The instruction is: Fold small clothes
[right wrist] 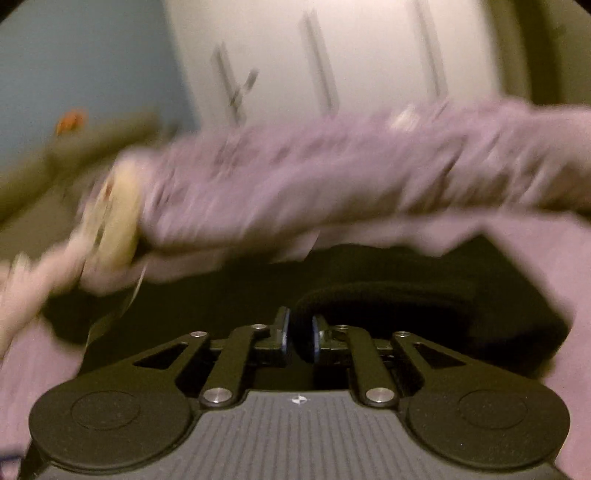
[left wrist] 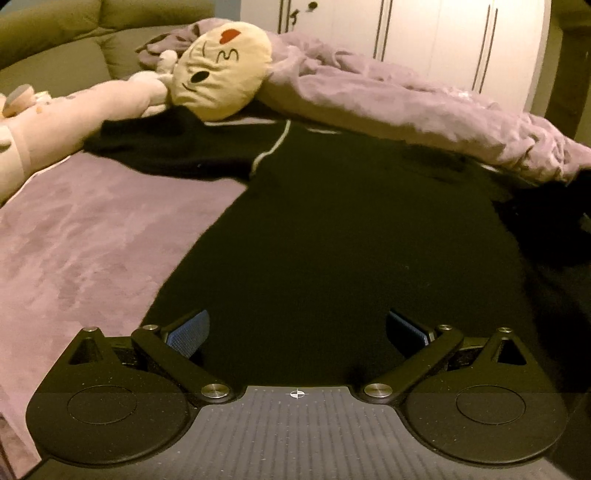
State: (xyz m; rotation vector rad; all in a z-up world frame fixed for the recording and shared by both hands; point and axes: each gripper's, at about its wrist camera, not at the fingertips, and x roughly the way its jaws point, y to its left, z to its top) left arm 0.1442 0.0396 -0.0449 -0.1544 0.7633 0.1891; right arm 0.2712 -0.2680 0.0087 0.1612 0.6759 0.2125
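A black garment [left wrist: 332, 229] with a thin white cord lies spread flat on the purple bed sheet [left wrist: 92, 240]. My left gripper [left wrist: 297, 330] is open, its blue-padded fingers wide apart just above the garment's near edge, holding nothing. In the blurred right wrist view my right gripper [right wrist: 298, 334] is shut on a fold of the black garment [right wrist: 406, 306], which bulges up to the right of the fingers.
A yellow round face cushion [left wrist: 221, 70] and a pink plush toy [left wrist: 74, 114] lie at the far left. A crumpled purple blanket [left wrist: 406, 96] runs along the far side. White wardrobe doors [left wrist: 424, 33] stand behind; an olive sofa [left wrist: 55, 40] is at upper left.
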